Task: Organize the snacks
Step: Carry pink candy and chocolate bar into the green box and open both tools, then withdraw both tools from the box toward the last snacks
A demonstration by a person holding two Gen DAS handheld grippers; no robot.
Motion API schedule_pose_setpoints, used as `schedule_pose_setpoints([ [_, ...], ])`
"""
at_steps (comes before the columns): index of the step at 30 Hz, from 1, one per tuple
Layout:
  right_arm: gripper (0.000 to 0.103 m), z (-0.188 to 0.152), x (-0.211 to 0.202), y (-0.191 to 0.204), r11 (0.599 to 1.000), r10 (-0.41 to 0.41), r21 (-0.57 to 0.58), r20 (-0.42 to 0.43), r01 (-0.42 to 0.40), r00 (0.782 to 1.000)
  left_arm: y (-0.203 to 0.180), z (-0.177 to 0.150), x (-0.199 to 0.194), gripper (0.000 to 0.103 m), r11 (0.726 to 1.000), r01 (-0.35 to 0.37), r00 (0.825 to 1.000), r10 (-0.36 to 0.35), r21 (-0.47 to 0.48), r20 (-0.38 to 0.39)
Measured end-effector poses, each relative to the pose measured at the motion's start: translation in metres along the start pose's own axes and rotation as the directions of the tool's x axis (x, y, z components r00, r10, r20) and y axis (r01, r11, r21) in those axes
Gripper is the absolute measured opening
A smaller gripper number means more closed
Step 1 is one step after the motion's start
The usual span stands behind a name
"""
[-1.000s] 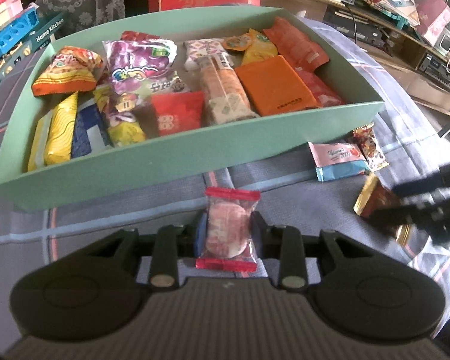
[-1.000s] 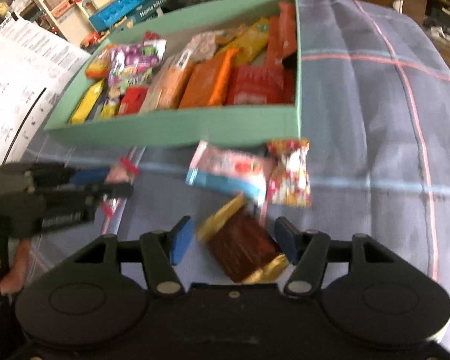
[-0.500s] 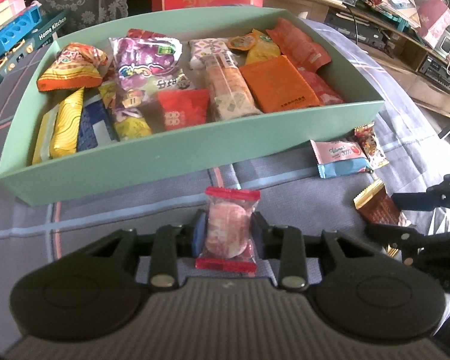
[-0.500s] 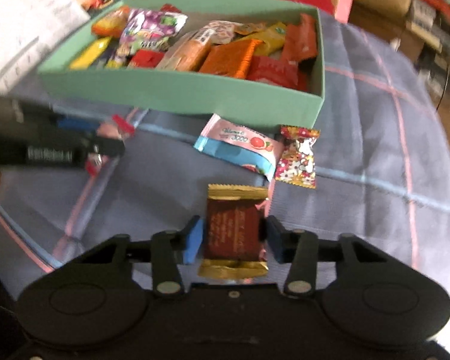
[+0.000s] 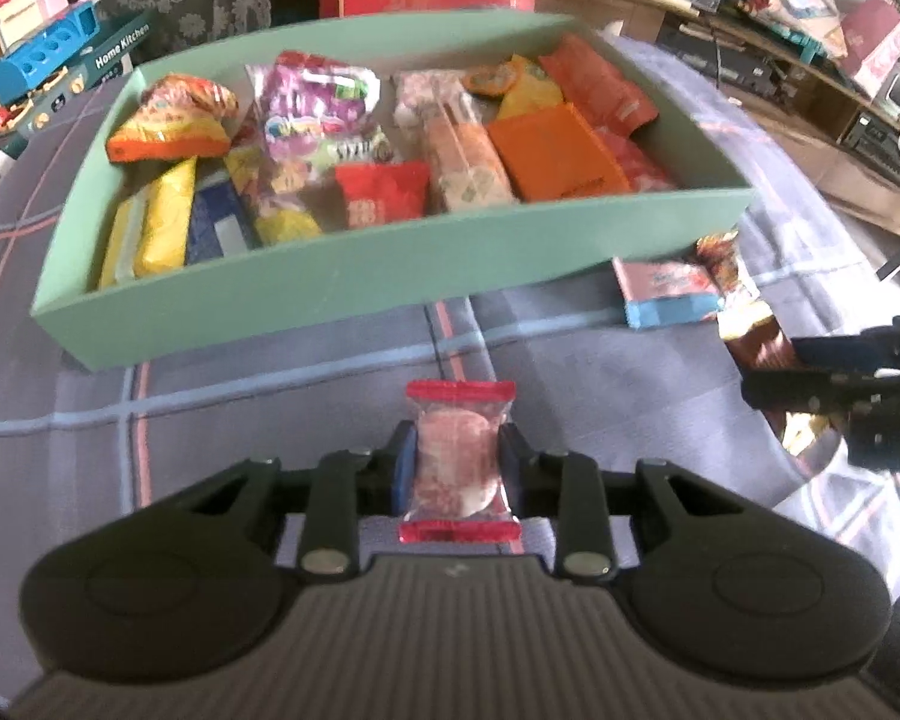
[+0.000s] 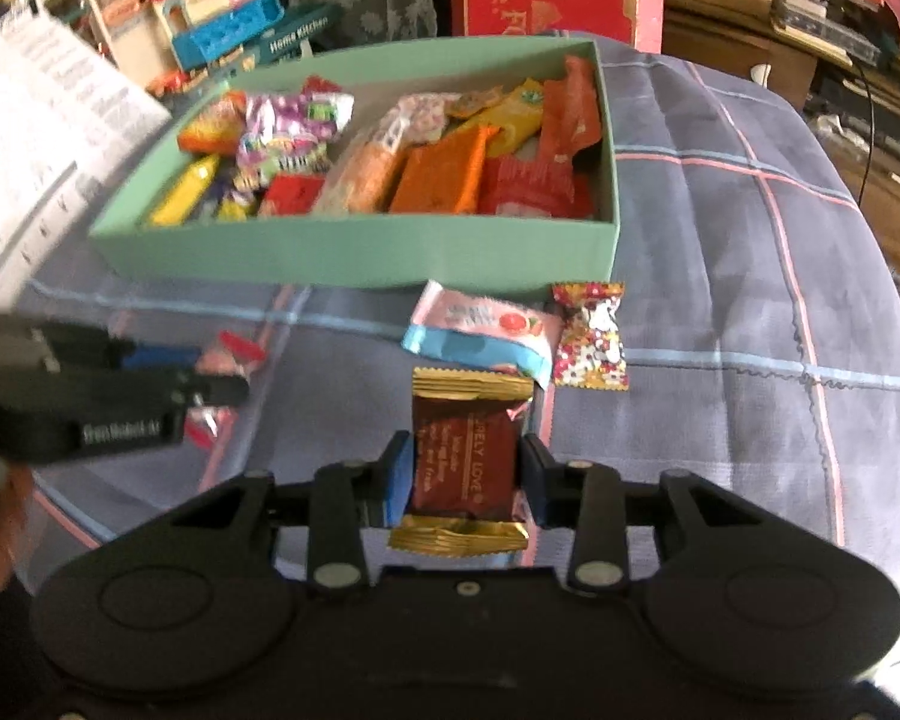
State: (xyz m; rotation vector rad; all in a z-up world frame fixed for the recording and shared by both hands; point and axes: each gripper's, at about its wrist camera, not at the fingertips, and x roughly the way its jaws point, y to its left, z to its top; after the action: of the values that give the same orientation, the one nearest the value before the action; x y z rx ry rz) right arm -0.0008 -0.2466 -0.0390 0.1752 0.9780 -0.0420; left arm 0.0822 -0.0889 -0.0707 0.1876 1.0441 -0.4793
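Both grippers were closing on snacks above the plaid cloth point(image 6: 750, 276): the left gripper point(image 5: 456, 468) pinched a clear, red-ended candy packet point(image 5: 457, 461), the right gripper point(image 6: 463, 474) a brown, gold-edged chocolate packet point(image 6: 465, 456). Just ahead sat the green box point(image 5: 354, 276), full of snacks.

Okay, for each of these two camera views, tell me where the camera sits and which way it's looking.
Left wrist: sits behind the left claw, tilted down toward the green box; its jaws are closing on a clear red-ended candy.
Right wrist: sits behind the right claw, facing the same box; its jaws are closing on a brown gold-edged packet.
Shared: box, plaid cloth, pink-blue packet, each other's claw.
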Motion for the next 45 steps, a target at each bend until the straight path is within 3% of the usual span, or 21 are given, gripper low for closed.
schedule_pose_setpoints([
  [5,0.037,0.027,-0.017,-0.001,0.999,0.039,0.024,0.052,-0.041,0.998,0.01,0.023,-0.02,0.028,1.0,0.01,0.998,-0.008,-0.029,0.061],
  [12,0.037,0.081,-0.022,-0.011,0.994,0.064,0.081,0.125,-0.075,0.99,0.025,0.087,-0.027,0.028,0.999,-0.009,0.99,0.014,-0.038,0.137],
  [22,0.037,0.165,0.016,-0.036,0.982,0.069,0.163,0.153,-0.094,0.986,0.043,0.189,0.017,0.028,0.995,-0.006,0.989,0.02,-0.095,0.149],
  [31,0.037,0.185,0.061,-0.046,0.981,0.065,0.176,0.123,-0.086,0.99,0.036,0.22,0.054,0.029,0.997,-0.048,0.988,0.057,-0.066,0.144],
  [32,0.039,0.186,0.064,-0.047,0.981,0.06,0.179,0.122,-0.082,0.991,0.035,0.222,0.057,0.032,0.995,-0.067,0.986,0.077,-0.068,0.146],
  [34,0.047,0.185,0.064,-0.047,0.98,0.051,0.183,0.133,-0.075,0.99,0.035,0.226,0.062,0.062,0.991,-0.113,0.981,0.123,-0.076,0.147],
  [35,0.058,0.185,0.064,-0.048,0.98,0.05,0.185,0.142,-0.076,0.989,0.035,0.226,0.063,0.085,0.987,-0.137,0.977,0.149,-0.083,0.156],
  [36,0.065,0.185,0.062,-0.047,0.979,0.05,0.187,0.151,-0.078,0.987,0.035,0.225,0.063,0.098,0.984,-0.158,0.971,0.17,-0.087,0.165],
  [38,0.087,0.184,0.058,-0.047,0.98,0.04,0.187,0.172,-0.072,0.984,0.034,0.223,0.062,0.101,0.981,-0.177,0.966,0.19,-0.084,0.176],
  [43,0.102,0.182,0.052,-0.047,0.978,0.035,0.197,0.185,-0.072,0.982,0.03,0.214,0.059,0.102,0.984,-0.156,0.975,0.167,-0.083,0.148],
  [45,0.103,0.18,0.048,-0.046,0.977,0.035,0.2,0.191,-0.074,0.981,0.028,0.207,0.056,0.103,0.986,-0.144,0.978,0.154,-0.079,0.142],
])
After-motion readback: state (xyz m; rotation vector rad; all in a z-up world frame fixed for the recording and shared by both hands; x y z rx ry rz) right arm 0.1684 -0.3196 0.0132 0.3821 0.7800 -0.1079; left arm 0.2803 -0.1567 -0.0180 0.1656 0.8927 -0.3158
